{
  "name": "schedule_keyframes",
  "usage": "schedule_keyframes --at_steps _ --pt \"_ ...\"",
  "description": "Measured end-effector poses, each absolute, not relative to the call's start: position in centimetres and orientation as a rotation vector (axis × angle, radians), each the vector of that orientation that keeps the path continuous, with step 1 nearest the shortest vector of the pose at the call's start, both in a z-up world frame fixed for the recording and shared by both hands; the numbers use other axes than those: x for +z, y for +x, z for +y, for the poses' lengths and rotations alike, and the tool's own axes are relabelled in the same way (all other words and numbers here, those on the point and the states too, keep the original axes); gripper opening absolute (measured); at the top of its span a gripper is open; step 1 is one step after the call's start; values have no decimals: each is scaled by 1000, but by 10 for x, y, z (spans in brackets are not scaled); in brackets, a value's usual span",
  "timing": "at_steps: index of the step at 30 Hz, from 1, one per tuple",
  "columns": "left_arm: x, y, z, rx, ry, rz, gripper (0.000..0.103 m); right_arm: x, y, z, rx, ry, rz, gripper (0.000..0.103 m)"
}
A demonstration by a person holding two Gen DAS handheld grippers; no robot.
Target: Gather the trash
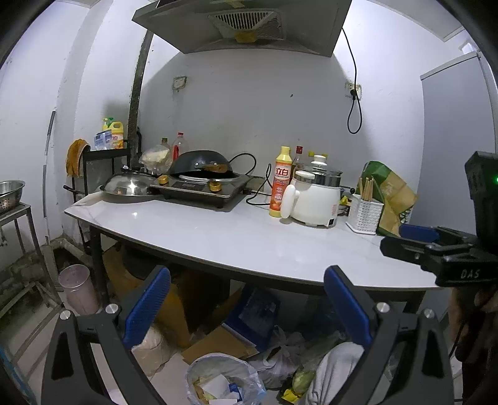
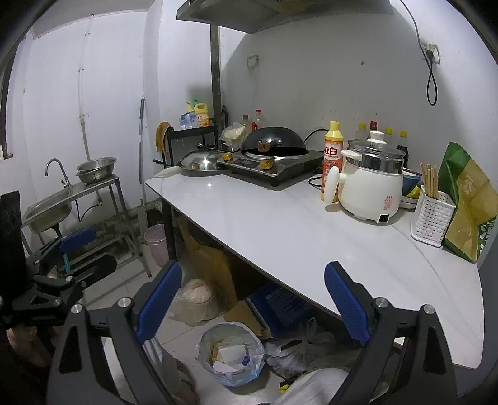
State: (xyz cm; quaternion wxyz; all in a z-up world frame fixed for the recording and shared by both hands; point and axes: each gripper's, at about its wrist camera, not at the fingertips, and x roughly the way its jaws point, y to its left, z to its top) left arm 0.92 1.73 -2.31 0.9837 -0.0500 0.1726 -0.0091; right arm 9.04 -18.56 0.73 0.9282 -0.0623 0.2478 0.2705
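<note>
left hand-held gripper (image 1: 246, 308) open, right hand-held gripper (image 2: 252, 303) open, empty

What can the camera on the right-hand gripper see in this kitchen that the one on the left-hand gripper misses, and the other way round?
Only the right wrist view shows the steel sink with its tap. Only the left wrist view shows the grille of the range hood. Both show the white table, the white cooker, the yellow detergent bottle, the wok and the lined trash bin on the floor below. Each also sees its own open gripper.
</note>
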Motion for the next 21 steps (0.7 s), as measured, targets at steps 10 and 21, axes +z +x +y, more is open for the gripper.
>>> schedule_keyframes --at_steps 10,21 --pt "-20 6 18 -34 -106 337 99 11 87 -186 559 -127 501 92" --pt "-18 2 19 -46 -115 326 99 12 87 -188 560 -130 501 92"
